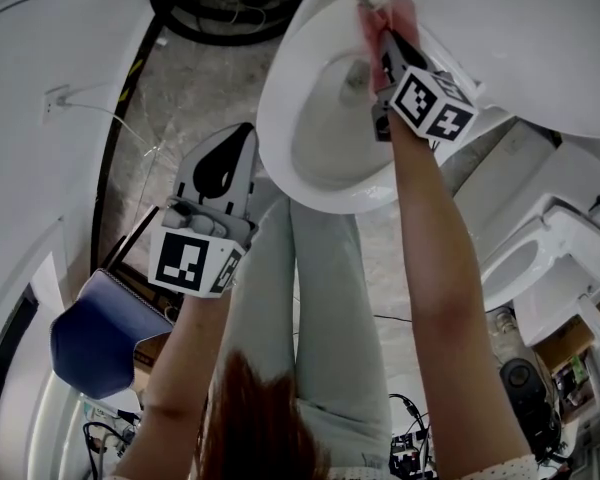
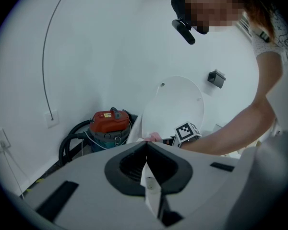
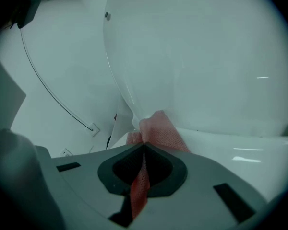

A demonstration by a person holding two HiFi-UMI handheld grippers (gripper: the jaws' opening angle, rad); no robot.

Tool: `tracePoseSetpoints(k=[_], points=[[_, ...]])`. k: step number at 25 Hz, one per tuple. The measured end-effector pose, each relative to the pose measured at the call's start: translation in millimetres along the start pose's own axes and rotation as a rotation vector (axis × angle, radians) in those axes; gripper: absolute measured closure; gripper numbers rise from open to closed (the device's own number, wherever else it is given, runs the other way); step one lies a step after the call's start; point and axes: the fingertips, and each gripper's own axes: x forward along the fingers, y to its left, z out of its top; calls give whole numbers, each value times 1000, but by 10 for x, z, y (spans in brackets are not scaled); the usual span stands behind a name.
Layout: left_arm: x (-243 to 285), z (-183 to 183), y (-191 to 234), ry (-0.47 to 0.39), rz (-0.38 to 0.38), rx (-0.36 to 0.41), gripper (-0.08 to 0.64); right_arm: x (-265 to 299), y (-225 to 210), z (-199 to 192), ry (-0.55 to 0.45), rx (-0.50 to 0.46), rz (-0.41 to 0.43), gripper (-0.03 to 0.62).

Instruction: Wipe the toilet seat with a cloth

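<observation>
Nearest the head camera are the person's pale trousers (image 1: 320,308) and two bare forearms reaching down. The left gripper (image 1: 245,140) hangs in the air just beside the near edge of the bowl, over the stone floor (image 1: 195,88), apart from the toilet. In its own view, the left gripper (image 2: 145,145) has its jaws pressed together at the tips; a thin pale sliver shows in the slot behind them, and I cannot tell what it is. Further out, the right gripper (image 1: 384,36) reaches across the bowl to its back edge. Its own view shows the right gripper (image 3: 144,144) clenched on the cloth (image 3: 159,128). The cloth is pinkish-red with a fine woven, mesh-like grain. It is bunched into a soft wad ahead of the jaw tips, and a narrow strip trails back through the slot. The wad (image 1: 404,12) presses on the white toilet seat (image 1: 278,118) where the ring meets the raised lid (image 3: 206,56), touching both. Beyond, the left gripper view shows a red-topped vacuum cleaner (image 2: 109,122) with a black hose, standing on the floor against the white wall (image 2: 96,47) beside the toilet.
</observation>
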Motion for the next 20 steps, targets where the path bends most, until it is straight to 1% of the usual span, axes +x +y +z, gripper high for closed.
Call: tracePoseSetpoints(k=[7, 12, 20], points=[[-8, -29, -5, 7, -7, 1, 555, -132, -162, -1, 33, -56, -35, 575], [16, -29, -57, 10, -24, 4, 555, -265, -323, -3, 34, -34, -65, 575], [33, 1, -70, 12, -46, 14, 555, -390, -446, -22, 8, 22, -110, 575]])
